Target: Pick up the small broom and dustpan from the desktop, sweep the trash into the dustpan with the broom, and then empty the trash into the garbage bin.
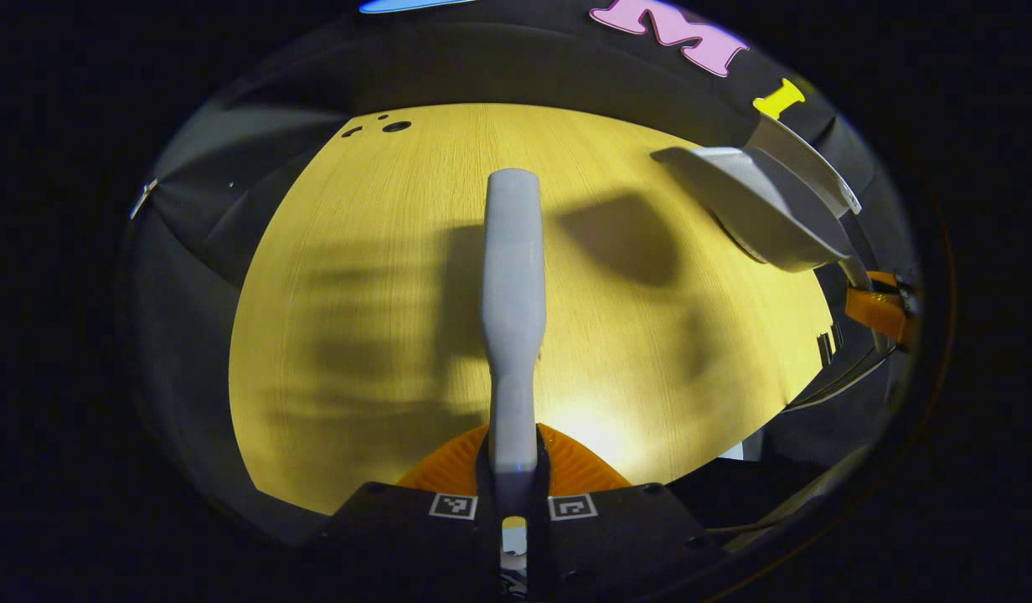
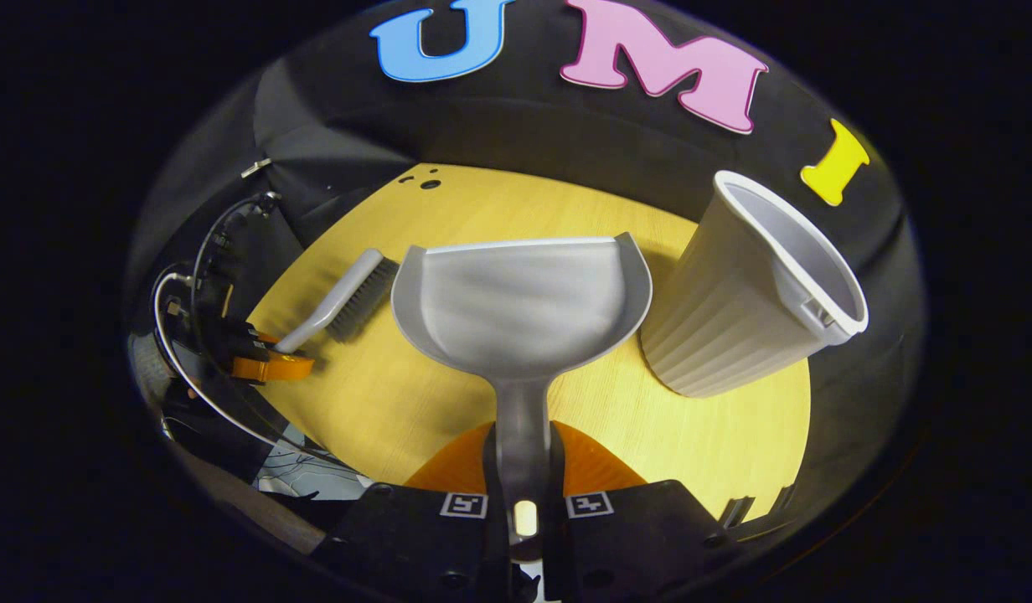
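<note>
Right gripper (image 2: 523, 469) has the dustpan (image 2: 523, 306) pinched by its handle, scoop facing away, just left of the bin (image 2: 738, 314). Left gripper (image 1: 513, 469) clamps the broom (image 1: 511, 276), handle running straight out over the desk (image 1: 382, 276).

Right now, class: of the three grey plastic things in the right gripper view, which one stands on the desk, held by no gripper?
The ribbed bin. It stands on the desk with nothing gripping it, whereas the dustpan and the broom are each clamped by a gripper.

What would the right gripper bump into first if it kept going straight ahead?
Probably nothing solid at first. The right gripper holds the dustpan out in front, above the table. The bin stands off to the side. Beyond looks like the booth's wall, though depth is unclear.
</note>
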The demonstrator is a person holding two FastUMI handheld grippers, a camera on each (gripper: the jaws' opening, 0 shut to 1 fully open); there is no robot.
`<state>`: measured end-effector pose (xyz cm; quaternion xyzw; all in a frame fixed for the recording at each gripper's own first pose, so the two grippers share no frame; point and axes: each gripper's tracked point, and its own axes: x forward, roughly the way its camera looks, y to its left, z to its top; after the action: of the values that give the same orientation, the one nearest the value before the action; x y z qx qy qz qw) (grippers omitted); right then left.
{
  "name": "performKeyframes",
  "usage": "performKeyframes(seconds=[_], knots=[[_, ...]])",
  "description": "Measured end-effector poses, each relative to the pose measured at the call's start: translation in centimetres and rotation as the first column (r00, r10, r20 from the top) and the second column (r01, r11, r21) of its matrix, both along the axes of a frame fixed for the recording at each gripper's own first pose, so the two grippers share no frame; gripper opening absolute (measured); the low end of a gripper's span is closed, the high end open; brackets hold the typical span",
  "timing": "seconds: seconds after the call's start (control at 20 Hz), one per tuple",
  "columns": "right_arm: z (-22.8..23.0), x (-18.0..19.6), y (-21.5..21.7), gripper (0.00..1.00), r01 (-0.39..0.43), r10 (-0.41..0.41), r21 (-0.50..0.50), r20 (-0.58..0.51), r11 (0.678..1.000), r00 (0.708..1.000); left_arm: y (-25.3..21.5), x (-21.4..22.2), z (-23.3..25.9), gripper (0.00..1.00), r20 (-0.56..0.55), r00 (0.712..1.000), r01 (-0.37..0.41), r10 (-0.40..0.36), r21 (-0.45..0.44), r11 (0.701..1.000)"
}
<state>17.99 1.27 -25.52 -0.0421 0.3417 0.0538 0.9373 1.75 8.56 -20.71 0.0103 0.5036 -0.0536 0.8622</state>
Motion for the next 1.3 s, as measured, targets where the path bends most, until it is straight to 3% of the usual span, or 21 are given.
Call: performKeyframes(seconds=[0.45, 0.75, 1.05, 1.25, 1.3], knots=[[-5.8, 2.0, 0.2, 0.19, 0.042, -0.039, 0.023, -0.111, 0.999, 0.993, -1.0, 2.1, -1.6, 0.17, -0.049, 0.999, 0.02, -0.017, 0.058, 0.998], [-7.3, 2.4, -0.5, 0.19, 0.073, -0.065, 0.047, -0.153, 0.996, 0.986, -0.5, 3.3, -2.2, 0.2, -0.066, 0.998, 0.029, -0.022, 0.101, 0.994], [-8.1, 2.0, -0.9, 0.23, 0.088, -0.072, 0.078, -0.181, 0.993, 0.981, -0.4, 4.0, -2.0, 0.17, -0.071, 0.997, 0.035, -0.026, 0.127, 0.991], [-8.0, 1.9, -1.0, 0.28, 0.085, -0.069, 0.086, -0.177, 0.993, 0.982, -0.4, 3.8, -2.2, 0.29, -0.084, 0.996, 0.035, -0.024, 0.13, 0.991], [-8.1, 2.0, -1.0, 0.3, 0.084, -0.068, 0.085, -0.176, 0.993, 0.982, -0.4, 3.7, -2.3, 0.27, -0.092, 0.995, 0.037, -0.025, 0.131, 0.991]])
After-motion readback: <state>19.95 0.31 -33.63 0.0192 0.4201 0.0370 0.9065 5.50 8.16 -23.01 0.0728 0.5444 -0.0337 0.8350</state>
